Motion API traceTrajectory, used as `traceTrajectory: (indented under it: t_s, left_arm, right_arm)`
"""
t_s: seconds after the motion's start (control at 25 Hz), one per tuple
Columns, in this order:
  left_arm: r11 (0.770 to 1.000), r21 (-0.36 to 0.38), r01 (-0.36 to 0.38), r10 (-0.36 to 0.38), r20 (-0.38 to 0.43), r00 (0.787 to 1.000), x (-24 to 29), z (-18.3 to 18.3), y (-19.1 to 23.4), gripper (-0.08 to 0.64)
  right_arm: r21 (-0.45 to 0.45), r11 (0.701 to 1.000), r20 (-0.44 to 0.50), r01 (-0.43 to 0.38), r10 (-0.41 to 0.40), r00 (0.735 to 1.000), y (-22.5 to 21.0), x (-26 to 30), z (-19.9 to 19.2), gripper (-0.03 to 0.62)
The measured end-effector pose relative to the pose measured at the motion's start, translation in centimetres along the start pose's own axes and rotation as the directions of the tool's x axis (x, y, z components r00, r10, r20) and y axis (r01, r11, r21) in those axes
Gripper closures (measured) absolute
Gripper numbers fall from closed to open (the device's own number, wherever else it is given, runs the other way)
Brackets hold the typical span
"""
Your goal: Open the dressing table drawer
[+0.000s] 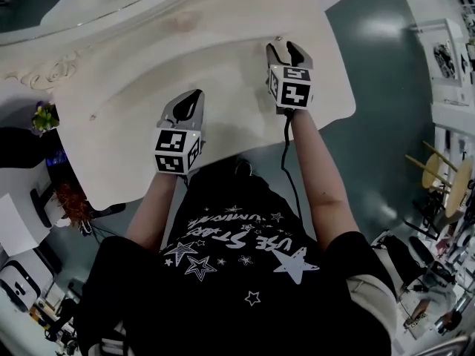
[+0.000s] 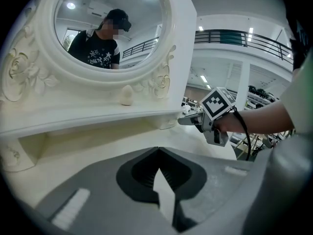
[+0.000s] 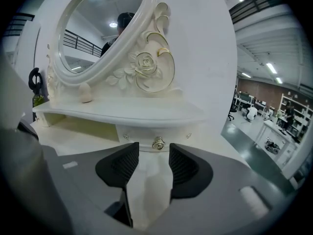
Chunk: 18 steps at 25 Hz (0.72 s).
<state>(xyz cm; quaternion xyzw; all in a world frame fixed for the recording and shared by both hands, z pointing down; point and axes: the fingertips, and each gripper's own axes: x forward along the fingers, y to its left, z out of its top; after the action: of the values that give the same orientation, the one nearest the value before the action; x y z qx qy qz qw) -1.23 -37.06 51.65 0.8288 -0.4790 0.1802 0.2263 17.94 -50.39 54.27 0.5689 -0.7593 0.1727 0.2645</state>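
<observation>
The white dressing table (image 1: pixel 223 35) fills the upper head view, with its oval mirror (image 2: pixel 112 28) behind a raised shelf. A small drawer (image 3: pixel 142 138) under the shelf's right end carries a metal knob (image 3: pixel 158 143). My right gripper (image 3: pixel 153 156) is open and points straight at that knob, which sits just beyond the fingertips, untouched. In the head view the right gripper (image 1: pixel 286 47) hovers over the right part of the tabletop. My left gripper (image 2: pixel 157 153) is shut on nothing above the tabletop, nearer the front edge (image 1: pixel 194 96).
A small egg-shaped ornament (image 2: pixel 127 95) stands on the shelf below the mirror. A dark object and a small plant (image 1: pixel 44 116) sit left of the table. Shelves and cluttered desks (image 1: pixel 445 191) line the right side across the grey-green floor.
</observation>
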Motion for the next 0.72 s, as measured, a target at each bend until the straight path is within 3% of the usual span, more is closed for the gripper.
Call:
traceTrajectory:
  t_s: [0.28, 0.72]
  left_arm:
    - [0.999, -0.018, -0.044, 0.044, 0.008, 0.999, -0.6, -0.3, 0.4, 0.558]
    - [0.997, -0.039, -0.067, 0.068, 0.025, 0.997, 0.1, 0.3, 1.2, 0.558]
  right_arm:
    - [-0.057, 0.998, -0.004, 0.011, -0.012, 1.0, 0.1, 2.3, 0.1, 0.382]
    - [-0.137, 0.99, -0.021, 0.018, -0.021, 1.0, 0.0, 3.2, 0.3, 0.468]
